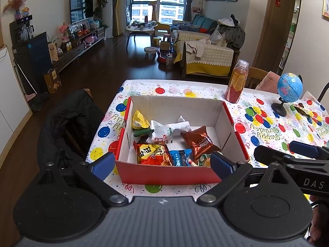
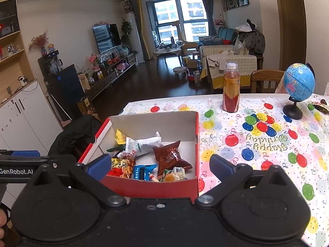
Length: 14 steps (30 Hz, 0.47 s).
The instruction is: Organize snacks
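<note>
A red cardboard box [image 1: 164, 175] with a white inside stands on the balloon-print tablecloth; it also shows in the right wrist view [image 2: 152, 187]. It holds several snack packets: a yellow one [image 1: 139, 120], a white one [image 1: 170, 128], a brown one [image 1: 198, 142], an orange-red one [image 1: 153, 154] and a blue one [image 1: 180, 157]. My left gripper [image 1: 162, 163] is open and empty, hovering at the box's near wall. My right gripper [image 2: 159, 165] is open and empty, just right of the left one, above the box's near right corner. A loose snack packet [image 2: 319, 105] lies at the far right.
A red drink bottle [image 1: 236, 82] stands behind the box. A small blue globe [image 1: 289, 88] on a black stand is at the right. A chair with a black jacket [image 1: 70, 123] is at the table's left side. A wooden chair [image 2: 265, 80] stands beyond the table.
</note>
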Tool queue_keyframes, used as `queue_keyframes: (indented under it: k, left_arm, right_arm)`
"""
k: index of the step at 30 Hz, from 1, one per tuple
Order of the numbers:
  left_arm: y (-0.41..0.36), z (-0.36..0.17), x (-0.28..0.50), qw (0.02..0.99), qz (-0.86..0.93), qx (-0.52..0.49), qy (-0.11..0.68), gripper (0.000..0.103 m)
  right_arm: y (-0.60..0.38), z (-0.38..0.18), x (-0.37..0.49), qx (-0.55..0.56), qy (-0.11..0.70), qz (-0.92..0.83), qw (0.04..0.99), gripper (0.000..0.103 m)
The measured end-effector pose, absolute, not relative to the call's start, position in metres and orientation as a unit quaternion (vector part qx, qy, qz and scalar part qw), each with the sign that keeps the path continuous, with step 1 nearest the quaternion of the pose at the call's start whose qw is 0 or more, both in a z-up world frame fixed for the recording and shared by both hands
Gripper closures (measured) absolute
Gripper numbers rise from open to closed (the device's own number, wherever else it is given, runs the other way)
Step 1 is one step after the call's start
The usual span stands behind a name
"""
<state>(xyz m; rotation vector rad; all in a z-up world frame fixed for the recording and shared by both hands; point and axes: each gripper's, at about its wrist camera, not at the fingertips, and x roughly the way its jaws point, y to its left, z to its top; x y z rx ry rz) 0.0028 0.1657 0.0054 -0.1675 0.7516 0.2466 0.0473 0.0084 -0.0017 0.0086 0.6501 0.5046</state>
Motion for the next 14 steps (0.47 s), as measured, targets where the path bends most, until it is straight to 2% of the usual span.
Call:
queue_keyframes:
  k: [14]
  left_arm:
    - [0.1596, 0.0045, -0.0005, 0.916, 0.118, -0.086, 0.373, 0.003]
  right_arm:
    - [0.0079, -0.0041, 0.0441, 0.006, 0.318, 0.245, 0.916, 0.001]
